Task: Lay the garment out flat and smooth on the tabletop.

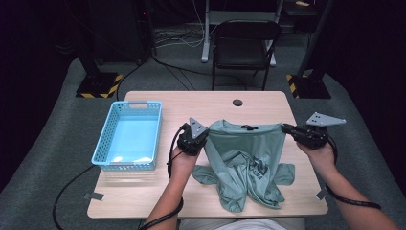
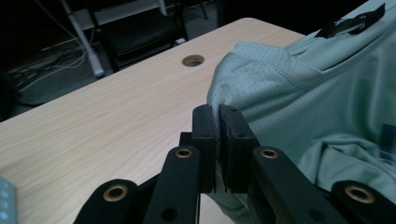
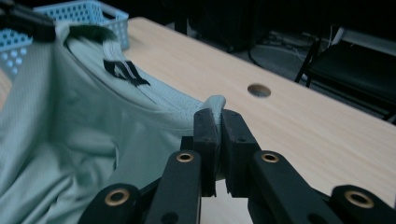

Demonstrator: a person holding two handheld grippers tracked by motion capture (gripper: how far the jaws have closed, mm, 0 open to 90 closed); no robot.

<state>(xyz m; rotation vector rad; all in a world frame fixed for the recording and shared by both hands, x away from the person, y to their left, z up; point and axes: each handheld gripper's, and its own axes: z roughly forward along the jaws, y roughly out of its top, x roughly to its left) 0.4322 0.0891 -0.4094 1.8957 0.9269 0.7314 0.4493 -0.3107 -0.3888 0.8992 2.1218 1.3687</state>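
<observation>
- Two grippers hold one grey-green T-shirt (image 1: 242, 158) by its shoulders, lifted above the pale wooden table (image 1: 143, 191).
- On the left, the left gripper (image 1: 203, 139) has its jaws pressed together on the shirt's shoulder edge; in the left gripper view the cloth (image 2: 303, 102) runs between the two black pads (image 2: 205, 135).
- On the right, the right gripper (image 1: 286, 128) likewise pinches the opposite shoulder; in the right gripper view a fold of fabric (image 3: 93, 140) curls over the closed pads (image 3: 233, 135).
- Between the grippers the collar hangs stretched, its black label (image 1: 249, 127) in the middle of the neckline, facing up.
- Below the taut top edge the shirt's body sags and bunches; its lower part and both sleeves rest crumpled on the table near the front edge.
- A dark print (image 1: 258, 167) shows on the folded cloth.
- Left of the shirt, apart from it, stands a light blue basket (image 1: 107, 139) with perforated walls.
- A round cable hole (image 1: 237, 102) sits in the table beyond the shirt.
- A black chair (image 1: 244, 45) stands on the floor behind the table.
</observation>
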